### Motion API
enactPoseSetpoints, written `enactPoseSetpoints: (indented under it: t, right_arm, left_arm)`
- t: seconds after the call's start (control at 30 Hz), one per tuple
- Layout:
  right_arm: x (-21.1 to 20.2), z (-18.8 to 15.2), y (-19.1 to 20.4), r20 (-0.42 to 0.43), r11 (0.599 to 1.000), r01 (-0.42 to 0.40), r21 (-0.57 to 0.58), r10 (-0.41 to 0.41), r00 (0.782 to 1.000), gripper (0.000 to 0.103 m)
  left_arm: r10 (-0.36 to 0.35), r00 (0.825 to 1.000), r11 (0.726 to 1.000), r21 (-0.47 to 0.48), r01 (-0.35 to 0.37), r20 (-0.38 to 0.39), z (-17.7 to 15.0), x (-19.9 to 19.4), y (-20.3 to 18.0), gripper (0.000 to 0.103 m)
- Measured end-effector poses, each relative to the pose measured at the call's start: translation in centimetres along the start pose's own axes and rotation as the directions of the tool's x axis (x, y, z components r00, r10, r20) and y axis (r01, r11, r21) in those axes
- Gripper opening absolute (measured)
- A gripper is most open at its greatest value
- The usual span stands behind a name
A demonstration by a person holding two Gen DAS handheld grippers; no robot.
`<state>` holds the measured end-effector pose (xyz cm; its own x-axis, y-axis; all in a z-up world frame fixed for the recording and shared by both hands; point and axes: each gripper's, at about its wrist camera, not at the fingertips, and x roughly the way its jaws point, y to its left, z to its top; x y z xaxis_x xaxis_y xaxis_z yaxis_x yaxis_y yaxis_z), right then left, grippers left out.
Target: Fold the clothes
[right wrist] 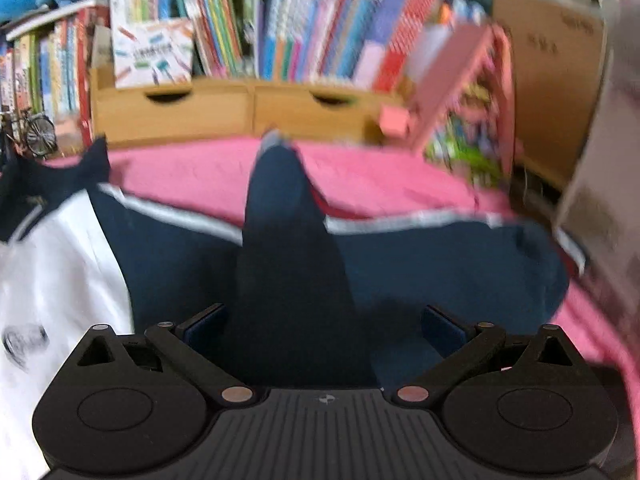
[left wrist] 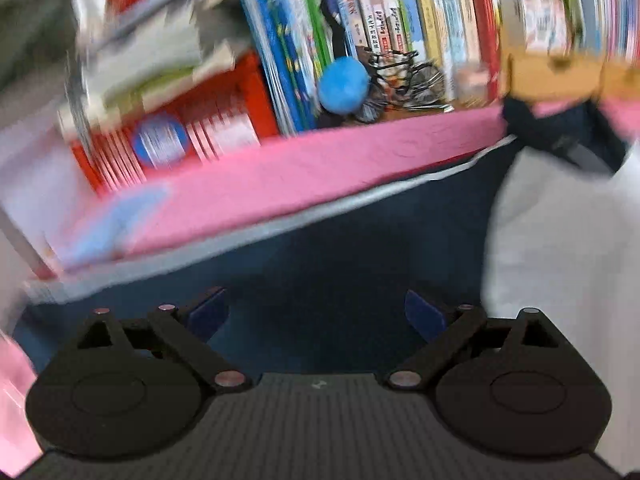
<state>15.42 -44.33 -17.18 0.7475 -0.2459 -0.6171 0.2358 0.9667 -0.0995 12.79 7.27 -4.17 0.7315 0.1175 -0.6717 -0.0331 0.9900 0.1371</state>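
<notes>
Right wrist view: navy-and-white fabric garment (right wrist: pixel 400 264) fills mid-frame, a raised fold running between the released right tongs (right wrist: pixel 324 326); left tongs (left wrist: pixel 316 312) released above it.

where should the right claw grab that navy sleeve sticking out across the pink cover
Probably grip the sleeve near its far cuff end, coming from straight behind along its length. It lies as a narrow strip directly ahead of the open right claw, so its cuff is a free end to fold back.

— What's under the left tongs (left wrist: pixel 317 314)?
— Navy cloth of the garment (left wrist: pixel 340 248), its white part on the right; jaws apart, gripping nothing.
— Behind?
— Pink surface (left wrist: pixel 280 176), then blurred books (left wrist: pixel 384 20).
</notes>
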Motion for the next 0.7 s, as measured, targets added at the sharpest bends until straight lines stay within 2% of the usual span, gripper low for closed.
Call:
enactPoseSetpoints:
  t: [0.03, 0.1, 0.17, 0.23, 0.37, 0.43, 0.6, 0.63, 0.7]
  right_arm:
    - [-0.1, -0.2, -0.2, 0.002, 1.0, -0.01, 0.014, 0.01, 1.0, 0.103]
    - [-0.3, -0.7, -0.6, 0.007, 0.999, -0.03, 0.043, 0.03, 1.0, 0.103]
    - [-0.3, -0.7, -0.4, -0.001, 0.999, -0.033, 0.032, 0.033, 0.999, 0.103]
    - [-0.5, -0.7, 0.0, -0.001, 0.999, -0.031, 0.013, 0.031, 1.0, 0.103]
    - [-0.5, -0.5, 0.2, 0.002, 1.0, -0.028, -0.001, 0.028, 1.0, 0.103]
    - [-0.5, -0.4, 0.2, 0.001, 1.0, -0.027, 0.0, 0.027, 1.0, 0.103]
    - [-0.4, -0.2, 0.3, -0.001, 1.0, -0.024, 0.003, 0.024, 1.0, 0.103]
    - [-0.4, -0.2, 0.3, -0.001, 1.0, -0.024, 0.002, 0.024, 1.0, 0.103]
    - [-0.4, -0.2, 0.2, -0.001, 1.0, -0.023, 0.002, 0.023, 1.0, 0.103]
  left_arm:
    - [-0.062, 0.998, 0.996, -0.062, 0.06, -0.026, -0.4, -0.3, 1.0, 0.099]
    - [-0.18, 0.981, 0.969, -0.186, 0.165, -0.067, -1.2, -0.9, 3.0, 0.099]
    - [-0.239, 0.967, 0.93, -0.307, 0.203, -0.084, -1.7, -0.7, 4.8, 0.099]
    - [-0.28, 0.958, 0.885, -0.402, 0.234, -0.059, -2.2, -0.8, 6.1, 0.099]
    - [-0.361, 0.933, 0.804, -0.511, 0.305, -0.012, -2.9, -1.3, 7.2, 0.099]
    - [-0.422, 0.907, 0.755, -0.55, 0.357, 0.009, -3.3, -1.4, 7.3, 0.1]
    - [-0.495, 0.869, 0.665, -0.633, 0.396, 0.024, -3.4, -1.6, 6.2, 0.1]
    - [-0.506, 0.863, 0.658, -0.637, 0.401, 0.022, -3.5, -1.8, 5.9, 0.1]
    - [-0.5, 0.866, 0.679, -0.617, 0.399, 0.009, -3.9, -2.5, 5.2, 0.1]
